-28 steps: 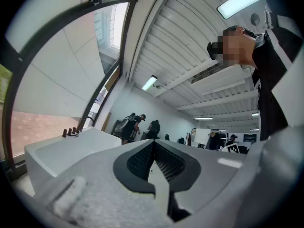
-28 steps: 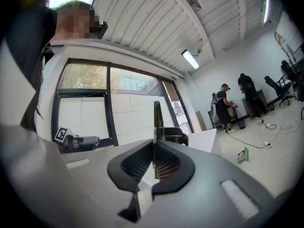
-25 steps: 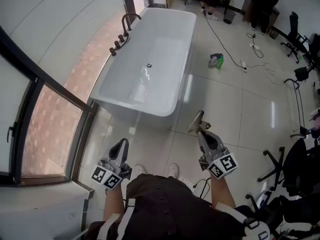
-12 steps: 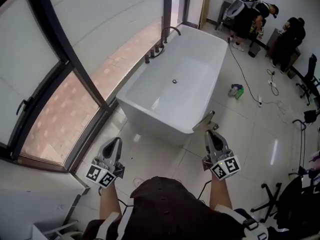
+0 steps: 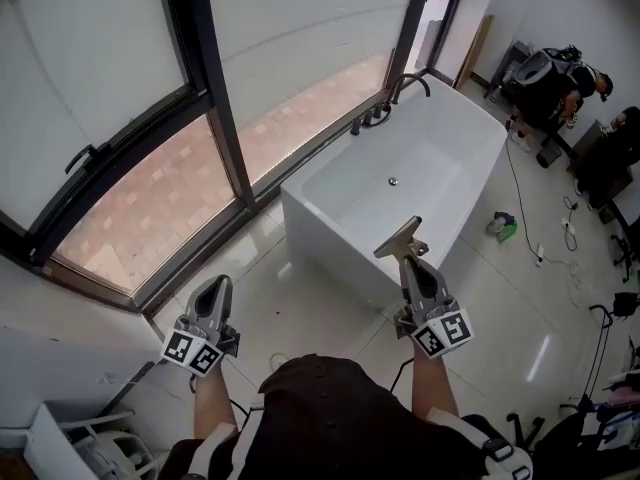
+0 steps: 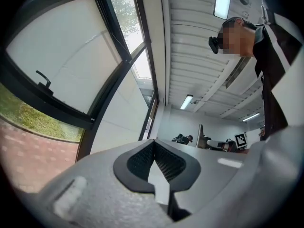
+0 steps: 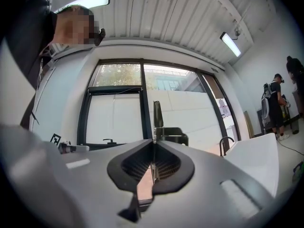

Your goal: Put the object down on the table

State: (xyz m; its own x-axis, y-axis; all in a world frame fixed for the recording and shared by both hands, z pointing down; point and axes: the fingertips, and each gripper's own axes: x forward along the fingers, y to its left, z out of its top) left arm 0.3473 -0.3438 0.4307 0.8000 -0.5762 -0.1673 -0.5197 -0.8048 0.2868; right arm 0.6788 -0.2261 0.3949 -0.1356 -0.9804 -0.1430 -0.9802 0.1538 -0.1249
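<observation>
In the head view my right gripper (image 5: 407, 259) is shut on a small squeegee-like tool (image 5: 398, 237), whose flat blade sticks up in front of the white bathtub (image 5: 330, 193). The right gripper view shows that tool (image 7: 158, 114) standing up thin between the closed pads, with its dark body just behind them. My left gripper (image 5: 214, 287) hangs low at the left over the tiled floor; its jaws meet with nothing between them in the left gripper view (image 6: 153, 148). No table is in sight.
A dark faucet (image 5: 408, 82) stands at the tub's far end. Tall dark-framed windows (image 5: 200, 78) run along the left. A green bottle (image 5: 503, 227) and cables lie on the floor at right, near two people (image 5: 560, 78). White furniture (image 5: 60, 438) sits bottom left.
The head view has swung left, so the tub now sits further right and the windows fill more of the frame. Both grippers keep their hold and pose.
</observation>
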